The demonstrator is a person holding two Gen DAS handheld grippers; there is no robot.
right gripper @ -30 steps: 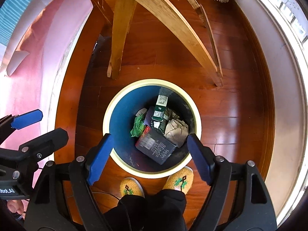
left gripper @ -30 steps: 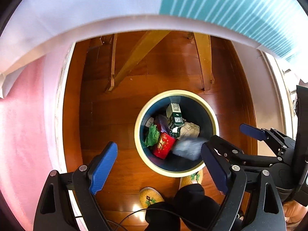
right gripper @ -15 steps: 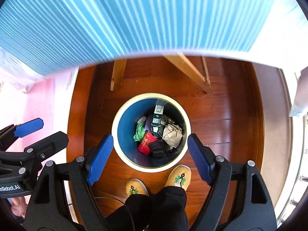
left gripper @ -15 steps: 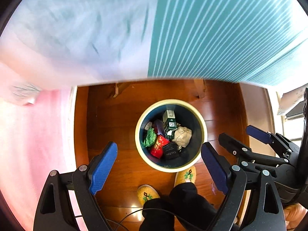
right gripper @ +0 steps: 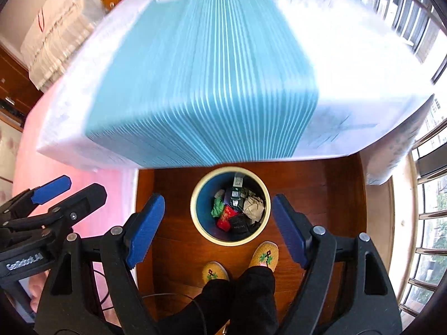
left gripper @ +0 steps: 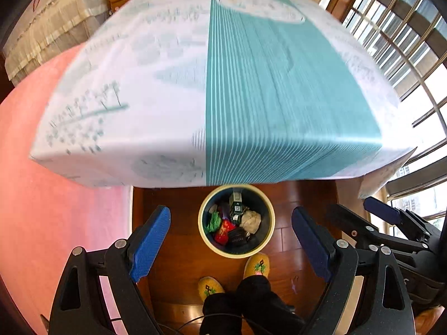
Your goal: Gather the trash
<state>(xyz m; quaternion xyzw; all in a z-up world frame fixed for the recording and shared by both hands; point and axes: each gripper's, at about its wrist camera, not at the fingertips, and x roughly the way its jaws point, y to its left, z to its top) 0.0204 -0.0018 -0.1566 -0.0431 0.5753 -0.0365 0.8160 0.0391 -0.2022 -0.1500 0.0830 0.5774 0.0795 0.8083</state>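
Both grippers are hanging high above the floor, pointing steeply down. Left gripper (left gripper: 230,240) is holding its fingers wide apart, nothing between the blue pads (left gripper: 151,240), just air over the floor. Right gripper (right gripper: 216,226) is likewise spread wide and carrying nothing; its pads (right gripper: 145,227) are framing the bin from above without touching it.

The trash bin (right gripper: 199,224), round with a cream rim and blue inside, is sitting on the dark wooden floor (right gripper: 321,195) right at the near edge of the bench (right gripper: 195,83). Trash is lying inside the bin: a green crumpled wrapper (right gripper: 217,208), a red packet (right gripper: 226,217), a black box (right gripper: 239,223), a crumpled brown paper (right gripper: 252,206) and a green-and-white carton (right gripper: 236,189) standing against the far wall. All of it is piled together, pieces touching.

The bench is wearing a white cloth with a broad teal striped band; the top is blurred, and nothing is readable on it. A pink surface (left gripper: 42,223) is lying to the left of the floor strip. The person's two yellow knitted slippers (right gripper: 240,262) are standing just beside the bin's near rim, dark trouser legs (right gripper: 240,296) above them. Window bars (right gripper: 427,209) are running along the right.
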